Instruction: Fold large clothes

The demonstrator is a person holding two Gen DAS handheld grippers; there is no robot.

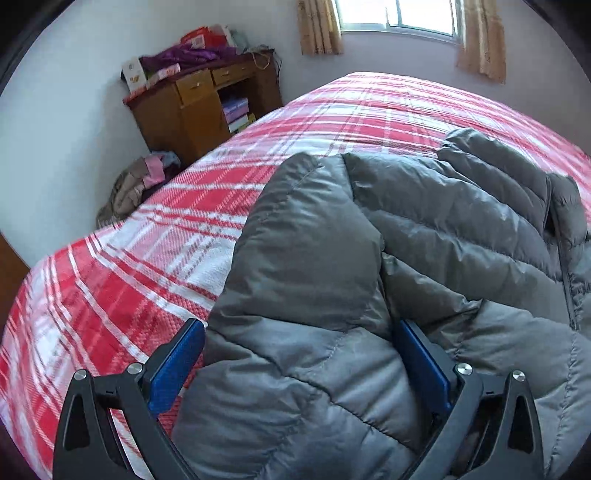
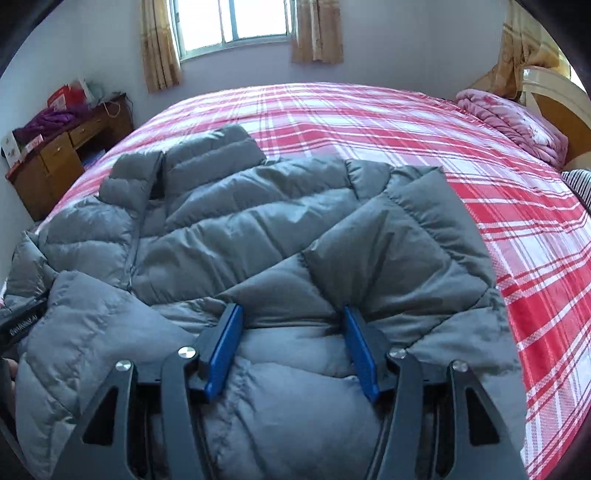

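**Both grippers on the near hem of the grey jacket**

Here, nearest to us, each gripper has a thick roll of the grey puffer jacket (image 2: 236, 229) bunched between its blue pads. In the left wrist view the left gripper (image 1: 299, 354) stands wide, with padded fabric filling the whole gap and bulging against both pads (image 1: 173, 369), so we read it as gripping the jacket's near left edge. In the right wrist view the right gripper (image 2: 291, 347) stands about half open, and a fold of the near hem swells up between its pads (image 2: 223, 350); the fabric looks pinched there, though we cannot be sure how firmly.

Beyond the grippers the jacket lies spread on the red and white plaid bedspread (image 2: 369, 122), collar towards the far side. One sleeve (image 2: 417, 218) is folded inward over the right half of the body; its outer edge runs close to bare plaid.

To the right of the jacket we have a broad stretch of uncovered bedspread, and another past the collar towards the window (image 2: 236, 22). At the far right a pink quilt (image 2: 517, 122) lies bunched by the headboard (image 2: 554, 96). On the left the bed's edge falls away near a wooden desk (image 1: 192, 107), with a heap of clothes (image 1: 136, 184) on the floor beside it.
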